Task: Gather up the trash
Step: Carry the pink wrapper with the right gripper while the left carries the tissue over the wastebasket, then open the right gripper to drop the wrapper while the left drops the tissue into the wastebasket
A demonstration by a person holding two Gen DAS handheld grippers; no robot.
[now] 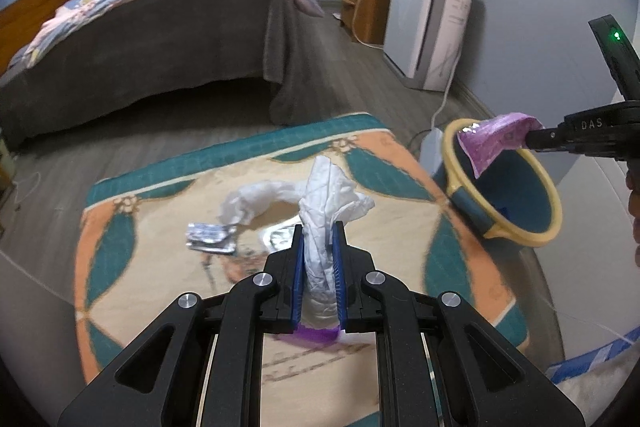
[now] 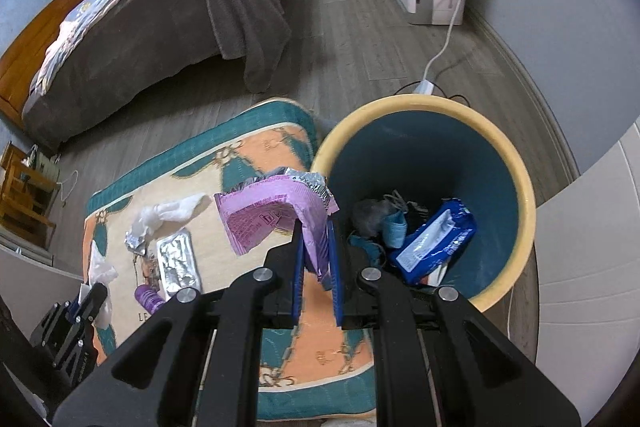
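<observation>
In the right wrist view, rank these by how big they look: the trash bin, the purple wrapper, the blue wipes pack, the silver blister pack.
1. Trash bin, clearly the largest.
2. Purple wrapper, though it sits nearest the camera in the right gripper, which enlarges it.
3. Blue wipes pack.
4. Silver blister pack; close to the wipes pack, so that order is unsure.

Our left gripper (image 1: 318, 227) at bottom centre is clamped on a crumpled white tissue (image 1: 326, 199) that sticks up between the blue pads. Under it we've got the patterned rug (image 1: 400, 171), another white tissue (image 1: 256, 199) and a foil wrapper (image 1: 210, 237). At the right edge, our right gripper (image 1: 532, 139) pinches a purple wrapper (image 1: 494, 141) over the yellow-rimmed blue bin (image 1: 516, 199).
</observation>
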